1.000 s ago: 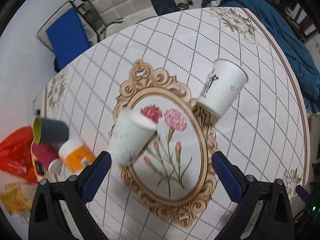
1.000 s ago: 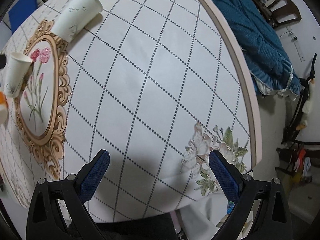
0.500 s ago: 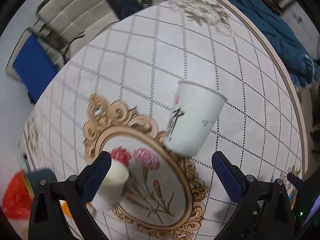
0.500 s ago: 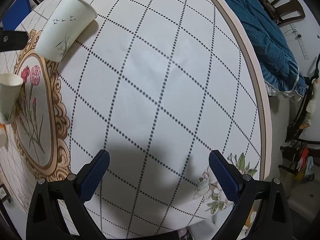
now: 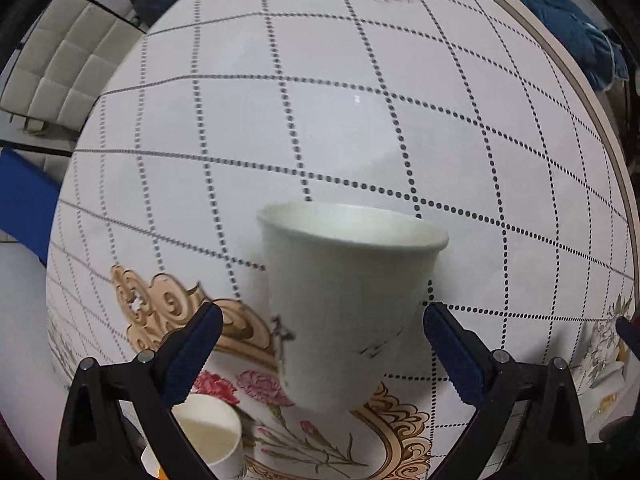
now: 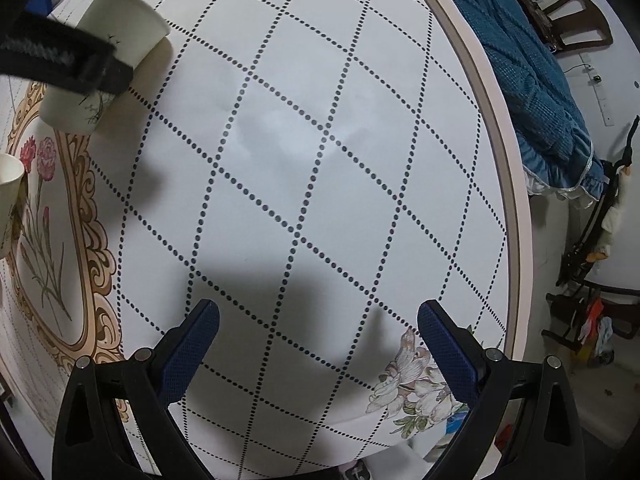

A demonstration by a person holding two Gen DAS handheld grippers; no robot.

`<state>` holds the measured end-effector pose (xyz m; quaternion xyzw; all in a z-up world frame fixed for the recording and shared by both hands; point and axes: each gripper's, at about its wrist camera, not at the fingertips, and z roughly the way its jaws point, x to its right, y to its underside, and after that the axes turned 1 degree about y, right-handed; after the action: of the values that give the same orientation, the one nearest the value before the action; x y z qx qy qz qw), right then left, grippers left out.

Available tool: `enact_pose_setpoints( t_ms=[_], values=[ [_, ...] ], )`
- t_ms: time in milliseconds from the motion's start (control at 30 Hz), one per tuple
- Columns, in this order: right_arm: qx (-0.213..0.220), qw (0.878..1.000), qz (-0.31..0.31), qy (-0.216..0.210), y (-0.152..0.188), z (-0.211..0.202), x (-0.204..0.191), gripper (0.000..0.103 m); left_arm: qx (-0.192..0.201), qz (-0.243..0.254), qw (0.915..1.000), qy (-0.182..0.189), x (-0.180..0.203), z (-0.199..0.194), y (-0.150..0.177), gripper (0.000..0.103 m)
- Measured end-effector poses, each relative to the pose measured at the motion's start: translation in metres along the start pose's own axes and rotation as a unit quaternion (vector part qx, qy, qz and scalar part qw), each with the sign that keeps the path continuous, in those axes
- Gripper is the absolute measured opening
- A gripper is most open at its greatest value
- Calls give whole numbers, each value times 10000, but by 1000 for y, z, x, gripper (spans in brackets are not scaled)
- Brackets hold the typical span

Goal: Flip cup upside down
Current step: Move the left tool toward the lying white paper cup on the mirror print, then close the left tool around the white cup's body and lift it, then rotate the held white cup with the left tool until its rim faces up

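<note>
**Cup upright between the left fingers, mouth up**

Cup [image 5: 344,316] is a white paper one with a small dark drawing low on its side. It stands on the table [image 5: 360,128] with its long axis upright, its mouth facing up and its narrower base down on the gold ornate frame [image 5: 176,312] printed on the cloth.

Going from the left of the left wrist view: a cream padded seat [image 5: 60,80] sits beyond the table edge, and a second paper cup [image 5: 208,444] shows at the lower left, mouth up, partly behind the left finger. The left gripper [image 5: 320,340] is spread wide, with the cup between its blue pads [image 5: 192,352] and a gap on each side; neither pad touches the wall. Pink printed flowers [image 5: 240,386] lie just beside the cup's base. At the far right a blue quilt [image 5: 560,20] lies past the rim.

In the right wrist view the same cup appears at the upper left, with one dark finger of the left gripper crossing in front of it. The right gripper [image 6: 318,344] is released and wide, hanging above bare dotted cloth near the table's edge, well apart from the cup. A printed pale flower [image 6: 416,384] lies near its right finger, and a wooden chair [image 6: 576,24] stands at the far right.
</note>
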<state>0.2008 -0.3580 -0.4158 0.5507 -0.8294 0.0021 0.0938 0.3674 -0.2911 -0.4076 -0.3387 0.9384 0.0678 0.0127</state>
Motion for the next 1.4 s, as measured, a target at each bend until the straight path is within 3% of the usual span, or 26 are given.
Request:
enact_pose_setpoints(
  t_ms=[100,233,467,767,1067,1267,1400],
  values=[
    [-12,10000,34,1,0,1,5,101,-20,-4,10000,46,1,5,-4,89],
    [-42,10000,26,34,1,3,9,101,-50,-36,10000,44,1,10,-9,58],
    [-73,9999,-17,109,7,9,17,101,58,-294,9995,41,-10,9,-17,58],
    [-103,9993,-205,285,14,9,18,101,84,-746,9970,204,-19,1,16,57],
    [15,9977,-630,260,36,-1,6,101,-52,-1485,9872,583,-26,-13,102,57],
    [178,9942,-1046,192,62,-12,-11,101,-126,-2137,9743,696,-32,-17,173,57],
    [277,9913,-1284,129,85,-16,-20,101,-173,-2700,9596,773,-39,-15,228,58]
  ],
)
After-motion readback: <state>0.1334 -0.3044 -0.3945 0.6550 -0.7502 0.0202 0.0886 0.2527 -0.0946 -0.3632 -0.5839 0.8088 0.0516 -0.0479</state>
